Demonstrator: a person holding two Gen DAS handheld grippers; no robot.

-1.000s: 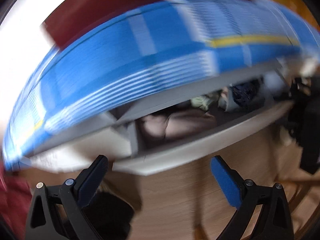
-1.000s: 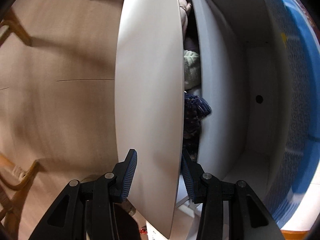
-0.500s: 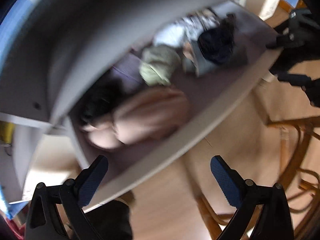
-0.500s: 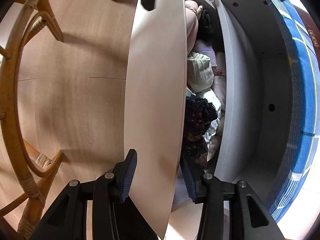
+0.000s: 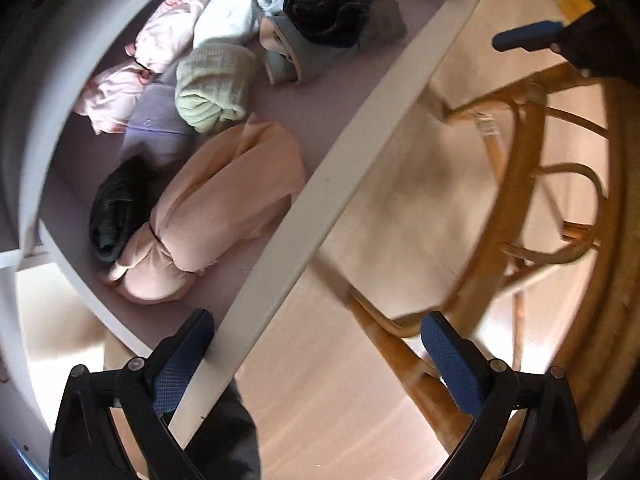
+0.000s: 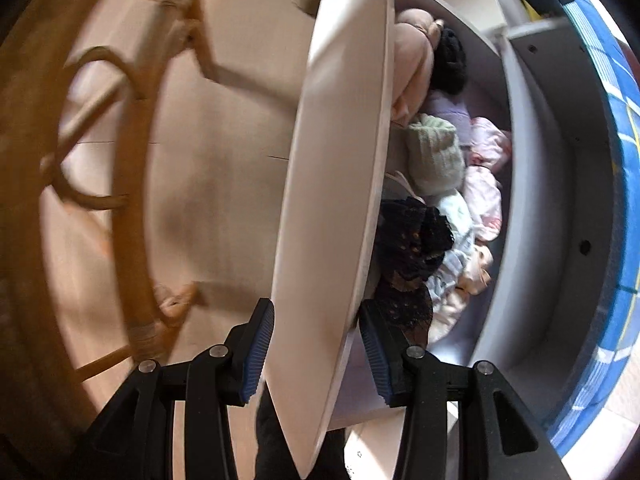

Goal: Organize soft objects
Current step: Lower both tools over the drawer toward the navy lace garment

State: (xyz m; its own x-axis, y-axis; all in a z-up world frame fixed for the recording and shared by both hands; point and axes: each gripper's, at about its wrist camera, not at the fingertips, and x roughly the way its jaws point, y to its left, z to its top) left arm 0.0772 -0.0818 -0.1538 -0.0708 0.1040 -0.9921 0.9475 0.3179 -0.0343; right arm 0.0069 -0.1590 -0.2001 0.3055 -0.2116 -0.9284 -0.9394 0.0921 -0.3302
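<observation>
Right gripper clamps white drawer front. Left gripper wide open, empty, straddling same panel; peach garment in drawer at its 11 o'clock, near.
</observation>
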